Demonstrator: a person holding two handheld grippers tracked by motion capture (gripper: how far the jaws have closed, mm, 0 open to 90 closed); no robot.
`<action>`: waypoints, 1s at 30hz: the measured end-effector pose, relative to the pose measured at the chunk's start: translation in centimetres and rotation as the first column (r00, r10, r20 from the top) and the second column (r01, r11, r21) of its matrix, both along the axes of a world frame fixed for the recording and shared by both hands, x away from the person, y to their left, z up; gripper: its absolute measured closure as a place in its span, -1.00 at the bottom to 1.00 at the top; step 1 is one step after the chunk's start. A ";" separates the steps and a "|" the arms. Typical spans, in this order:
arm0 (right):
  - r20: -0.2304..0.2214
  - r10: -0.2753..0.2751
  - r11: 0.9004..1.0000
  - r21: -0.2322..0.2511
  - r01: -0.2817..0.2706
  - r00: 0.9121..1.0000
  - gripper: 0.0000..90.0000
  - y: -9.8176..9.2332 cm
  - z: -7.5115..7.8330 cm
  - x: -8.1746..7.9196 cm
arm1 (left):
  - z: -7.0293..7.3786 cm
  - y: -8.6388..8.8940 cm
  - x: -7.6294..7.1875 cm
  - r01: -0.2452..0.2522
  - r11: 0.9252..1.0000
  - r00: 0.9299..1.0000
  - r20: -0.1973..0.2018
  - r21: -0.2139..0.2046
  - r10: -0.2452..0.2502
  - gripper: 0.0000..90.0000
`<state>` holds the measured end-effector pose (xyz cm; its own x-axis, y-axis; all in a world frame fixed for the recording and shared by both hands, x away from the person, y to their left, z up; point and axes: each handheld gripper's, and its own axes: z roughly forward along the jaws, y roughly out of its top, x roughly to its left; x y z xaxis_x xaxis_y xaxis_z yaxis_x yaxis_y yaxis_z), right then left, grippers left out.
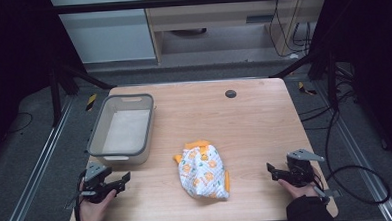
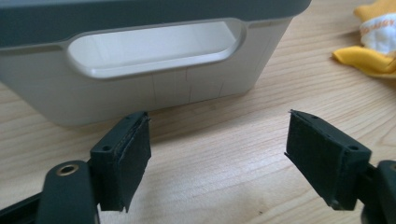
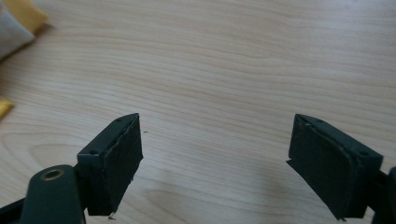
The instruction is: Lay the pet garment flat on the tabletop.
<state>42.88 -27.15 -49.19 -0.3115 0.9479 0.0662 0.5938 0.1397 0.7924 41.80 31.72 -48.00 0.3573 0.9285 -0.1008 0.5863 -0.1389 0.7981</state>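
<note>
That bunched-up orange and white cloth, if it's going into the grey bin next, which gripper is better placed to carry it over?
Probably left. The left gripper, open, sits just in front of the grey bin, on the bin's side of the cloth. The right gripper, open too, would have to cross the table.

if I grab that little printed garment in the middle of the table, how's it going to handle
The garment lies crumpled with soft folds, so it will likely be floppy and drape from one pinch. It looks thin, so probably light. Pushed, it would likely bunch rather than slide whole.
</note>
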 end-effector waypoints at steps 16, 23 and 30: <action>0.050 0.035 0.998 0.057 -0.038 0.998 -0.52 0.5 1.3 -1.2 | 1.6 -1.5 -1.6 0.084 0.996 0.996 0.039 -0.036 -0.083 -0.25; 0.062 0.072 0.996 0.051 -0.075 0.996 -0.51 1.2 1.9 -1.2 | 2.1 -2.0 -1.5 0.103 0.995 0.993 0.053 -0.013 -0.102 -0.35; 0.082 0.090 0.993 0.075 -0.096 0.993 -0.47 1.7 3.2 -0.9 | 3.6 -2.6 -1.4 0.100 0.995 0.988 0.113 0.013 -0.101 -0.41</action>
